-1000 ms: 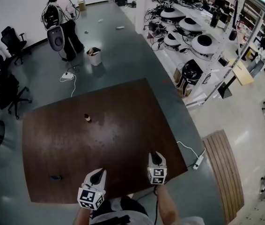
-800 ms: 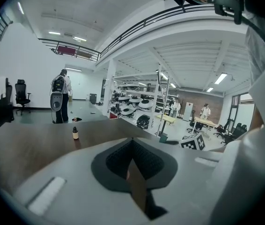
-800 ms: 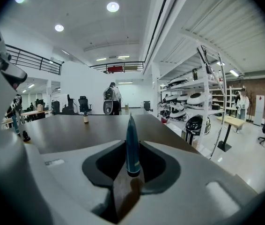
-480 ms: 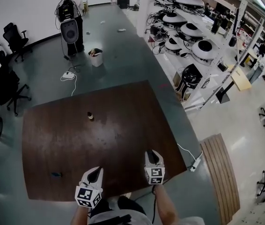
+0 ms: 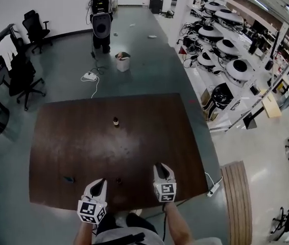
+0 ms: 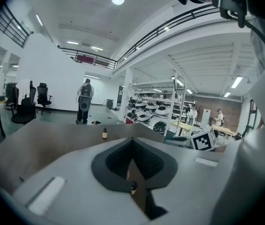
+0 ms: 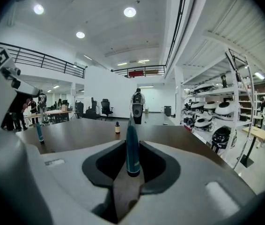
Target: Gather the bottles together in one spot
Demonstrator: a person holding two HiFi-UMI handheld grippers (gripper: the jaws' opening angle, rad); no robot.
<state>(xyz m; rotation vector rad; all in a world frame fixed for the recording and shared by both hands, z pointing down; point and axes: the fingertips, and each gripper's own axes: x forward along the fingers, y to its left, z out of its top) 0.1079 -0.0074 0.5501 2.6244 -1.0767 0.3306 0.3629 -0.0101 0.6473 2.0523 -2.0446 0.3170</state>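
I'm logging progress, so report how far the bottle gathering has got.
Done: nothing gathered yet. In hand: the right gripper grips a teal bottle. Left: a small brown bottle stands farther out, a second teal bottle off to the left, and what looks like a tiny bottle sits nearer, all apart.

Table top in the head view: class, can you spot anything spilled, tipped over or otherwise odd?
Nothing looks spilled or tipped. The amber bottle and the teal bottle stand upright on the table, only far apart from each other. A second teal bottle stands upright, clamped in the jaws of the right gripper.
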